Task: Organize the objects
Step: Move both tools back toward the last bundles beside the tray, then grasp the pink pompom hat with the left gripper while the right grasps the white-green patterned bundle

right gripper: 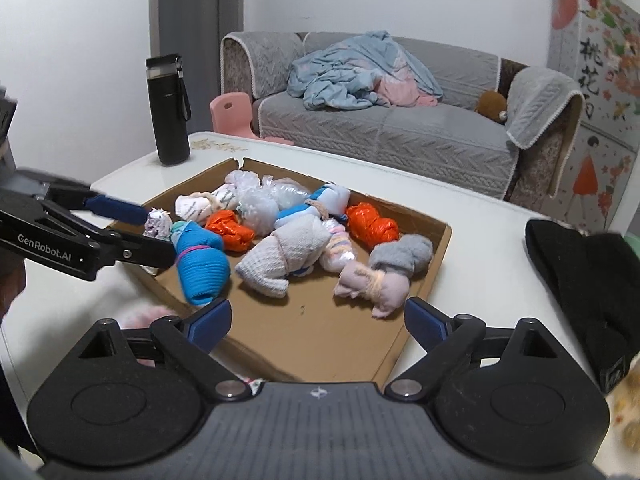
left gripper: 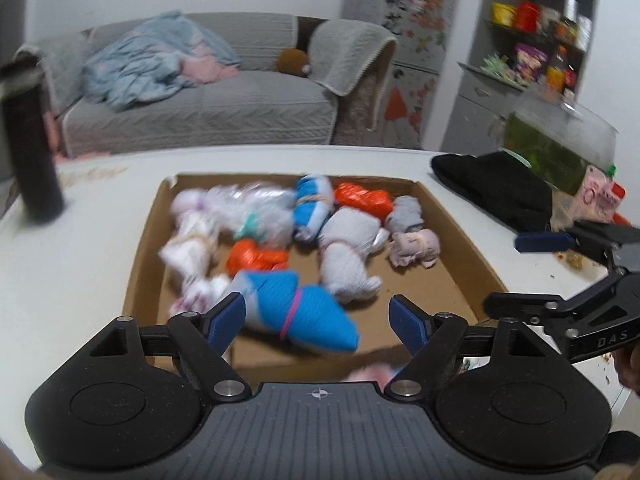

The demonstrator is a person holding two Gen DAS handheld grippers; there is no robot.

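Left wrist view: left claw (left gripper: pixel 316 316) wide, empty. Blue bundle (left gripper: pixel 298 310) lies between its fingers at near edge of cardboard tray (left gripper: pixel 460 232); long axis runs crosswise, left to right. Left arm nearer.

Right wrist view: right claw (right gripper: pixel 318 320) wide, empty, over bare tray floor. Counted: two blue bundles, two orange bundles (right gripper: pixel 372 222), one grey; whites too tangled to count.

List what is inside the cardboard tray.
The cardboard tray holds tied bundles: two orange bundles, two blue ones, several white, grey and pink, and clear plastic bags. Anything beneath the pile is hidden.
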